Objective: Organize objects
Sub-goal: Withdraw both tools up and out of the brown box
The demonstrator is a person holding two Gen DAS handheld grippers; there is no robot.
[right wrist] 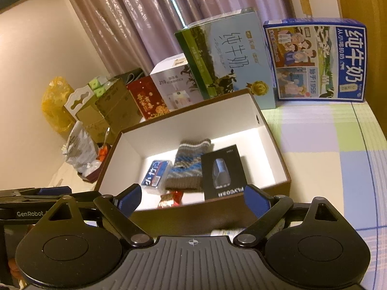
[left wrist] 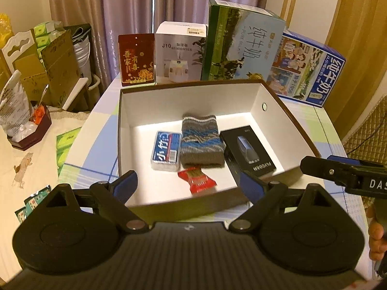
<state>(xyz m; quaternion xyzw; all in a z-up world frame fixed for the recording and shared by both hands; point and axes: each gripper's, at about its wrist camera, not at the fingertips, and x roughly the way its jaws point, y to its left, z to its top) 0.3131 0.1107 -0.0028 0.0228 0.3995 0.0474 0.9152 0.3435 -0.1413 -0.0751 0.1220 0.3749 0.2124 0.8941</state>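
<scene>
1. Left gripper (left wrist: 191, 183): jaws released, empty, at the box's (left wrist: 285, 118) near rim.
2. Right gripper (right wrist: 193, 199): jaws released, empty, likewise.
3. Inside the box, beyond both jaws: card pack (left wrist: 166, 151), knit sleeve (left wrist: 201, 142), black carton (left wrist: 249, 153), red packet (left wrist: 196, 180).

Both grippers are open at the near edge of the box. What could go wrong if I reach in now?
The red snack packet lies close behind the box's near wall, so a finger could catch the rim. It is also partly tucked under the knitted sleeve, which may drag along. The left gripper and right gripper sit close together and could collide.
</scene>
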